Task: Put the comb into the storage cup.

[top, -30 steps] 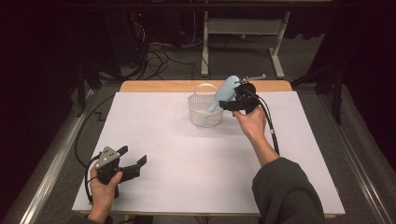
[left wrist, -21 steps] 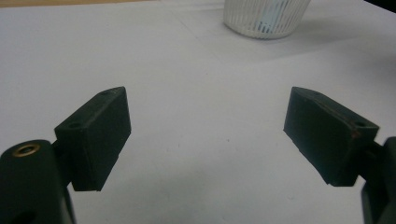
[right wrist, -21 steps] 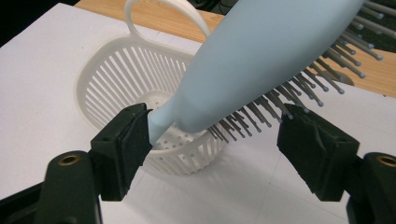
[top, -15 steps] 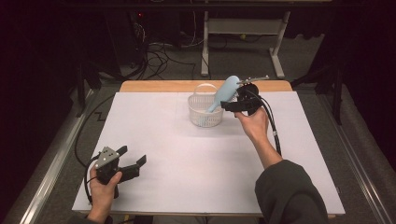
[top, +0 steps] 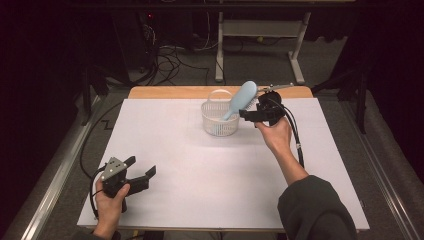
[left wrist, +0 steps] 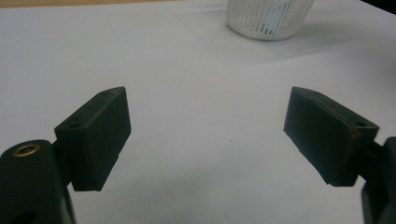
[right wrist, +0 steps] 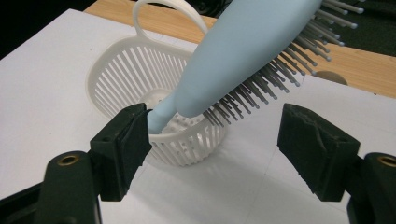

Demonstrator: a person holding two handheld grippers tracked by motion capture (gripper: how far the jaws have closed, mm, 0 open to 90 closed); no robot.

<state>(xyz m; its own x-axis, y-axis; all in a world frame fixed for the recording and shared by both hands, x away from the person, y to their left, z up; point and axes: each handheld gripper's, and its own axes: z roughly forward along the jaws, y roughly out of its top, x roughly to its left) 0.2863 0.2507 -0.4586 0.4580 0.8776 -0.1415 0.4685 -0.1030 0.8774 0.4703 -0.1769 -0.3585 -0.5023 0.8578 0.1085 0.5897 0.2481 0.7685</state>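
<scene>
Beside the white basket, right claw stands apart, the blue hairbrush leaning handle-down inside it; left claw, well apart from the basket, also gapes.

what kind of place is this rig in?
Likely a lab or recording workspace, not a home: a white-covered table under bright light with dark surroundings, loose cables on the grey floor behind, and a bare desk frame beyond.
</scene>
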